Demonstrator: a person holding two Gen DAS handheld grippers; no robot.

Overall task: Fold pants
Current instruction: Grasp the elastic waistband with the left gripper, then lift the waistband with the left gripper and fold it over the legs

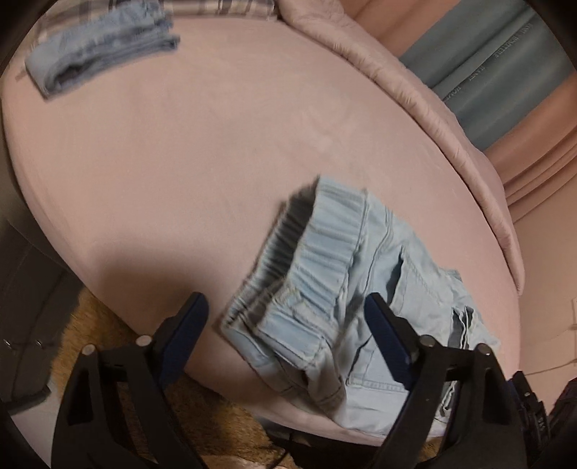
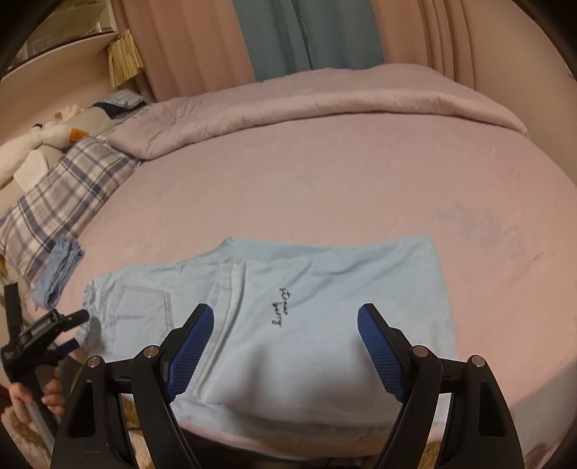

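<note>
Both tongs wide open, empty: left tongs [image 1: 285, 317] over the elastic waistband, right tongs [image 2: 285, 339] above the legs. Pale blue cotton pants [image 2: 288, 324] lie half-folded at the pink bed's [image 2: 324, 173] 6 o'clock edge. Next: pinch both layers, fold evenly toward 12.

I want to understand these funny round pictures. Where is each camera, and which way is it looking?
Left wrist: sits on the left gripper, looking down its open fingers at the waistband end of the light blue pants on the pink bed.
Right wrist: sits on the right gripper, also open, looking across the pants' legs toward the curtains; the left gripper and a hand show at its left edge.
Shared: the same pants, the bed, and the folded blue garment.
</note>
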